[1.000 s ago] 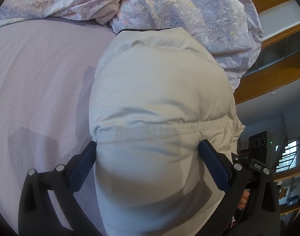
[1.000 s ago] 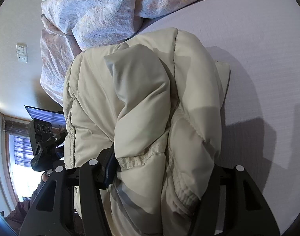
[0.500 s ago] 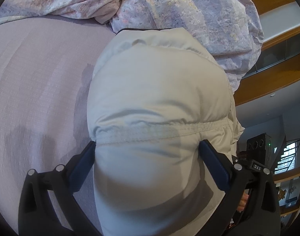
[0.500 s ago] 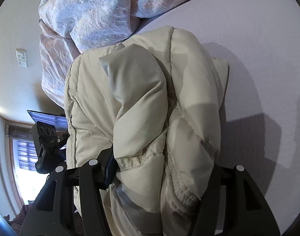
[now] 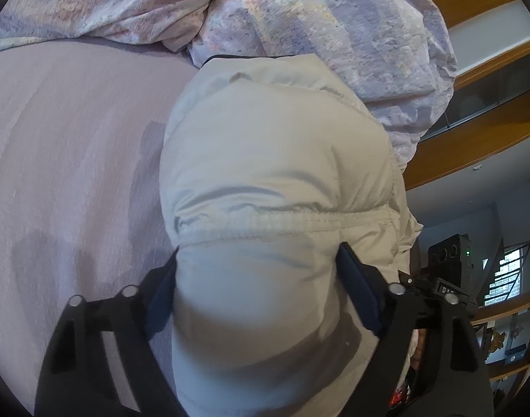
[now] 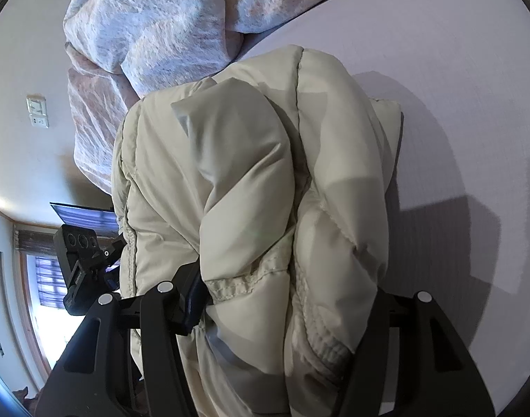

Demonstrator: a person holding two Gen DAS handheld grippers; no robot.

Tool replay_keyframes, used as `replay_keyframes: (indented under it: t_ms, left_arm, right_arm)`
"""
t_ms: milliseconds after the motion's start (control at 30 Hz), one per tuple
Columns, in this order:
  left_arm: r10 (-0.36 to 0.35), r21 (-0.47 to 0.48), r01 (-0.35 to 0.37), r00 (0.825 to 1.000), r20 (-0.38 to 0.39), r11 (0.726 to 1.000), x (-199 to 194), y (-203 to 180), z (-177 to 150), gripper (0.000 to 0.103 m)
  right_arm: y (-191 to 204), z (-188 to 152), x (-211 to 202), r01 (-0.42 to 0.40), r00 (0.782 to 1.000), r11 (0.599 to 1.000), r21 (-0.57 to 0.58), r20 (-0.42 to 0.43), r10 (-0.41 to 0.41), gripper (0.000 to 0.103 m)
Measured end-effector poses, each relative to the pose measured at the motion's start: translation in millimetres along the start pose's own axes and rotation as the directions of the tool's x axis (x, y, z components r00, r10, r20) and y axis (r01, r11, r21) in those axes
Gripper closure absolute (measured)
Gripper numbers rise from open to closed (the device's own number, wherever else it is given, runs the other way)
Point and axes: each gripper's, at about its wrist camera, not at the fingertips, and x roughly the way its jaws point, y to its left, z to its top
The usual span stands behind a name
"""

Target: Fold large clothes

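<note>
A cream puffer jacket (image 5: 275, 160) lies bunched on the lilac bed sheet (image 5: 63, 160). My left gripper (image 5: 261, 278) is clamped on one thick end of it, near a stitched seam, blue pads pressed into the padding on both sides. My right gripper (image 6: 286, 299) is shut on the other end of the jacket (image 6: 258, 180), where a folded sleeve lies on top. The right fingertips are buried in fabric. Each gripper shows in the other's view: the right gripper at the left wrist view's right edge (image 5: 449, 260), the left gripper in the right wrist view (image 6: 80, 253).
A crumpled pastel floral duvet (image 5: 299, 14) is heaped behind the jacket, also in the right wrist view (image 6: 153, 24). Wooden shelving (image 5: 473, 132) stands off the bed. A wall with a switch plate (image 6: 37, 111) and a window (image 6: 46, 288) lie past the bed edge.
Both grippers keep their hold. The jacket has shifted very slightly nearer in both views; otherwise the scene is the same.
</note>
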Motion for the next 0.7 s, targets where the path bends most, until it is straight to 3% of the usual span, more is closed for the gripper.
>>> replay_keyframes:
  t_ms: [400,700]
  left_arm:
    - [-0.001,0.034,0.000,1.000,0.020,0.999,-24.0,2.4,11.3,0.036]
    - [0.003,0.043,-0.006,0.999,0.054,0.999,-52.0,19.3,29.9,0.039]
  right_arm:
    - [15.9,2.0,5.1,-0.060,0.998,0.998,0.015,0.032,0.059,0.055]
    - [50.9,9.0,24.7,-0.082,0.996,0.997,-0.006,0.045,0.082,0.059]
